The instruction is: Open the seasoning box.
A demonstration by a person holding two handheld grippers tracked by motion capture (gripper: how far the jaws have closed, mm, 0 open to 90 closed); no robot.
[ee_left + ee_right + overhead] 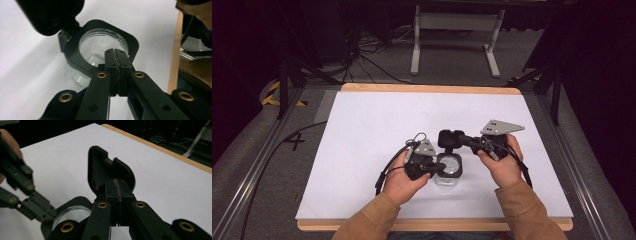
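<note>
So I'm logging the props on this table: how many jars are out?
1. A single clear jar with a black collar and hinged lid stands near the front middle of the white table, between the left tool and right tool.

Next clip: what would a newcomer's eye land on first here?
The clear jar with a black collar, near the front middle of the white table. The left gripper is pinched on the collar's rim, and the right gripper holds the hinged black lid flipped up behind it.
</note>
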